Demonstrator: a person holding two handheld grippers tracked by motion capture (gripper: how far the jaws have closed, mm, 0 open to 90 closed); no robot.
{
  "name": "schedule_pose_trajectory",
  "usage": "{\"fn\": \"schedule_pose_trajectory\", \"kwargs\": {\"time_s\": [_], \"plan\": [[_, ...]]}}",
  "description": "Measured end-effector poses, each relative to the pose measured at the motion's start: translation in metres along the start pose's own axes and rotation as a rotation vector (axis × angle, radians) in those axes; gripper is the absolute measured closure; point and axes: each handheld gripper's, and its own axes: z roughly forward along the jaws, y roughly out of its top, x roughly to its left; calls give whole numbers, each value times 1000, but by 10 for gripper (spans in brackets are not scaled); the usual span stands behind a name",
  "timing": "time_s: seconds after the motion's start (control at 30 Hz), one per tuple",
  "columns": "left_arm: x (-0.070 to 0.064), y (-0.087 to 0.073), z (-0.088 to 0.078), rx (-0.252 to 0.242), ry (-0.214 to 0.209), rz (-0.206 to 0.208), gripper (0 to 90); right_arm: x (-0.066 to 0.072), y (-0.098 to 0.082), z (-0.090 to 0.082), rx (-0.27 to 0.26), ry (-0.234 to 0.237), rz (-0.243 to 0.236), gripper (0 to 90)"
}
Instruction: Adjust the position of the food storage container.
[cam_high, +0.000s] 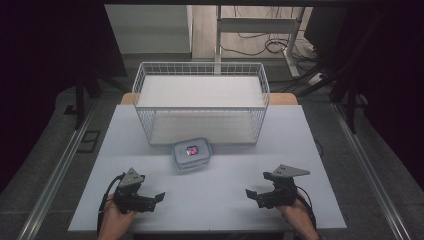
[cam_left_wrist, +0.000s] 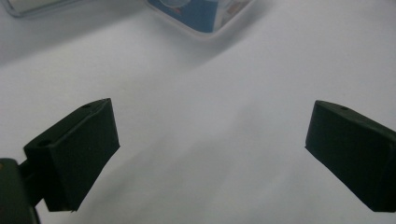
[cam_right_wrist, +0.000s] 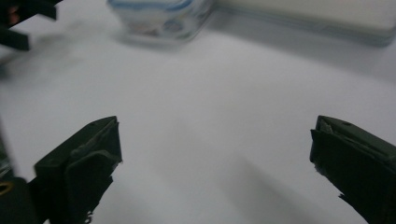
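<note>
On the pale table, at the middle of the high view before the wire basket, we see a small lidded container, probably light, rigid and slippery, best taken by its opposite sides, while our left gripper and right gripper stand wide open, empty.

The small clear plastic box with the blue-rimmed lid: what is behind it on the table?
Directly behind the small clear plastic box with the blue-rimmed lid stands a white wire basket holding a white shelf-like board. The box's contents are unclear, apart from a small colourful patch.
</note>
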Motion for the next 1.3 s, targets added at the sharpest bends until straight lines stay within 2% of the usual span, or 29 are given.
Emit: {"fn": "schedule_pose_trajectory", "kwargs": {"time_s": [0.07,0.1,0.17,0.23,0.33,0.5,0.63,0.73,0.83,0.87,1.0,1.03,1.2,1.3], "plan": [[2,-1,1,8,17,2,22,-2,1,7,-6,-46,16,13],[3,-1,2,10,18,5,22,-2,1,10,0,-51,17,12],[4,-2,2,9,17,8,24,-1,0,12,14,-59,-2,0],[5,-1,2,-5,5,6,27,1,0,11,22,-101,-34,0],[4,-1,1,-27,-8,24,25,1,2,9,21,-100,-40,0],[4,-1,4,-3,11,35,16,1,1,11,52,-102,-33,0],[3,1,4,10,21,39,8,1,2,13,53,-104,-34,1],[3,2,4,14,23,22,1,0,2,14,63,-93,-30,17],[6,5,3,-8,-17,-4,5,-1,4,16,76,-86,-24,25],[6,5,3,-8,-17,-4,10,-1,6,17,76,-79,-22,33],[7,13,3,-8,15,33,61,-2,12,20,72,-76,-21,91],[7,13,3,-8,15,33,75,-2,12,20,72,-76,-21,91],[10,25,6,-31,7,48,197,-3,25,26,49,-65,-17,220],[14,32,10,-37,0,41,271,-3,33,34,62,-55,-26,289]]}}
